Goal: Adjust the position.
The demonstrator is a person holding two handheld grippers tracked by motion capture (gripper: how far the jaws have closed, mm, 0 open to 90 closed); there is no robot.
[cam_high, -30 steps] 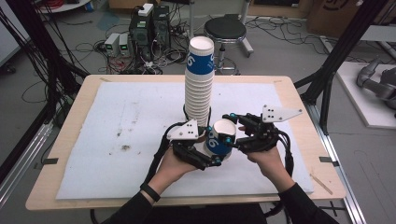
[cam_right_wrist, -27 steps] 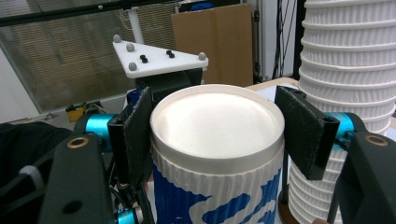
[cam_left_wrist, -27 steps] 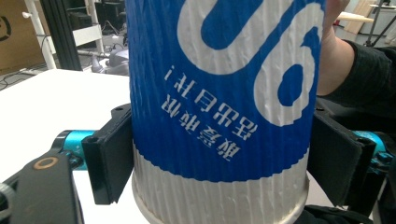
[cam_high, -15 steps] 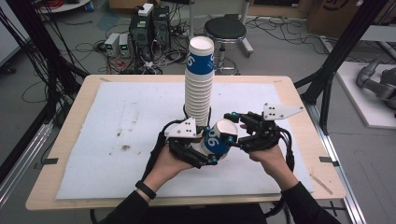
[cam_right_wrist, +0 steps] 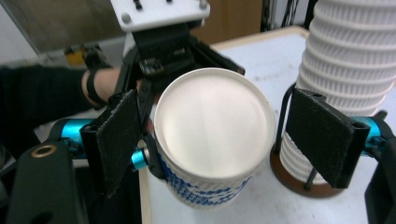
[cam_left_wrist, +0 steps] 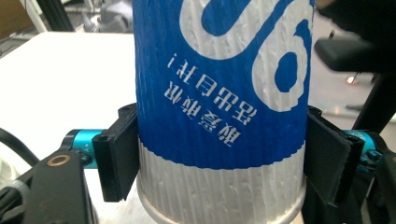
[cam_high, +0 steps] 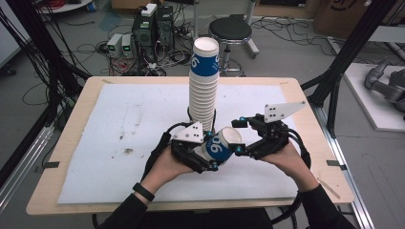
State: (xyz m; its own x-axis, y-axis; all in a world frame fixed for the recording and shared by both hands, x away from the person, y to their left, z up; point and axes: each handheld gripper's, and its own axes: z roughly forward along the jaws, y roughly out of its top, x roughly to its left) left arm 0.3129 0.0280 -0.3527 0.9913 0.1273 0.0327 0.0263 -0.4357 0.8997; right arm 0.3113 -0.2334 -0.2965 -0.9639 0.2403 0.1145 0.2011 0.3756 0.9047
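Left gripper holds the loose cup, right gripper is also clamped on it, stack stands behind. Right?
Not quite. The right gripper isn't clamped: its jaws have just been opening and stand clear of the cup, per the right gripper view. Left gripper holds it; stack stands behind.

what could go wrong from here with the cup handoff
1. The left gripper alone clamps the loose cup, pads near its base. The right gripper has just been opening, its pads off the rim, so a weak squeeze may let the tilted cup slip, and a hard one may dent the paper wall.

2. The tall cup stack stands in its holder right behind both grippers; a careless swing could topple it.
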